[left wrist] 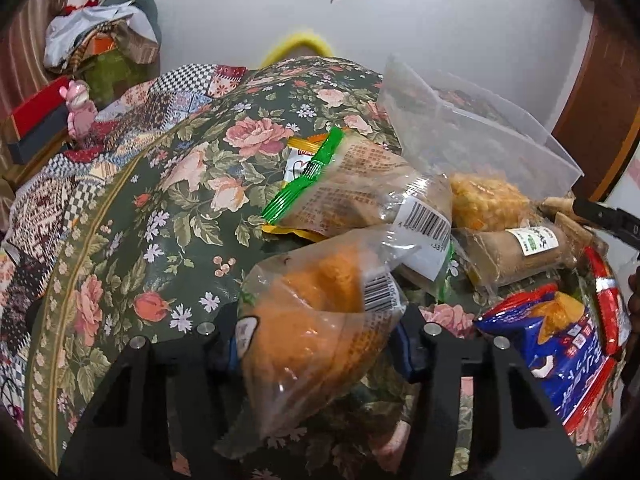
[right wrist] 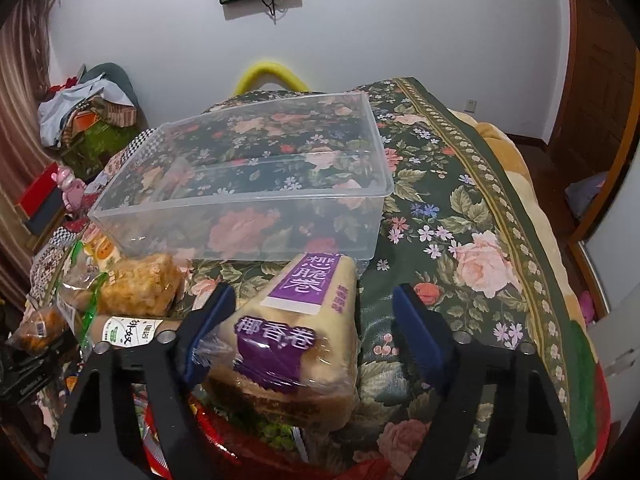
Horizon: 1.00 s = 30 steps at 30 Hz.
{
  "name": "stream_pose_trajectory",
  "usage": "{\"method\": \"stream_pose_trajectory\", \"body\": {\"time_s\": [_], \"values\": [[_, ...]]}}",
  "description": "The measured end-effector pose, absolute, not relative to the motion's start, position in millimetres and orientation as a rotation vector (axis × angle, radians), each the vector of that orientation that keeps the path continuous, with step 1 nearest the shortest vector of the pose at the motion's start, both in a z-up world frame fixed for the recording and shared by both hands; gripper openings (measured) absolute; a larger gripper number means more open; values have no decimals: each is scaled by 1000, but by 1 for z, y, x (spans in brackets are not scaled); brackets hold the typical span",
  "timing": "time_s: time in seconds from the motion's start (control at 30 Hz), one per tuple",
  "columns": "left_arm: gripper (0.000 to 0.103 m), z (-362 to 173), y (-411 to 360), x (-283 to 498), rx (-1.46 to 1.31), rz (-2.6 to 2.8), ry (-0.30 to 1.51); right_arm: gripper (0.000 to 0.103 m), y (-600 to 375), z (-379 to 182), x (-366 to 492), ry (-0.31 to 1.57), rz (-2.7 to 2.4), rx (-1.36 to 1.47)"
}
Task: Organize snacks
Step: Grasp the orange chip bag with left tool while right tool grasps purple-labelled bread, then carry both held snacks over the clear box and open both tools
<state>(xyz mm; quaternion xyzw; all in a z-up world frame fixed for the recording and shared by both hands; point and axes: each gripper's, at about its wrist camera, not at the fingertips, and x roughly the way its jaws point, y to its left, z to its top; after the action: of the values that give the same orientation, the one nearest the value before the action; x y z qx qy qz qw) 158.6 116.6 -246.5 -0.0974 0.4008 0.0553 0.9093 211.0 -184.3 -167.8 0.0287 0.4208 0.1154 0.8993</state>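
My left gripper [left wrist: 320, 344] is shut on a clear bag of orange snacks [left wrist: 316, 320], holding it above the floral cloth. Beyond it lie a green-edged packet [left wrist: 352, 192], a yellow puffed snack bag [left wrist: 488, 200], a brown roll pack [left wrist: 520, 252] and a blue chip bag [left wrist: 560, 356]. My right gripper [right wrist: 312, 336] is open, its blue pads either side of a purple-labelled coconut roll pack [right wrist: 292, 340]. The empty clear plastic box [right wrist: 256, 184] stands just behind it; it also shows in the left wrist view [left wrist: 472, 120].
The floral cloth [right wrist: 460, 240] covers a raised surface that drops off at the right. A pile of clothes and boxes [left wrist: 100, 40] stands at the far left. A yellow hoop [right wrist: 272, 76] peeks over the far edge. A red packet [right wrist: 224, 440] lies under the coconut rolls.
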Motion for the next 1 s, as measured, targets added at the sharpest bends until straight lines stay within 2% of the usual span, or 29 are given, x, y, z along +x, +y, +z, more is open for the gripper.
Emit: {"method": "stream_pose_trajectory", "body": {"time_s": [0.07, 0.13, 0.17, 1.0], "values": [[54, -246, 115, 158, -182, 120, 824, 63, -185, -167, 210, 868, 237, 55], [53, -245, 115, 157, -173, 124, 823, 48, -186, -167, 210, 867, 237, 57], [53, -244, 115, 156, -171, 126, 823, 47, -187, -167, 210, 871, 237, 57], [51, -156, 98, 133, -141, 74, 701, 42, -211, -107, 172, 740, 260, 82]]}}
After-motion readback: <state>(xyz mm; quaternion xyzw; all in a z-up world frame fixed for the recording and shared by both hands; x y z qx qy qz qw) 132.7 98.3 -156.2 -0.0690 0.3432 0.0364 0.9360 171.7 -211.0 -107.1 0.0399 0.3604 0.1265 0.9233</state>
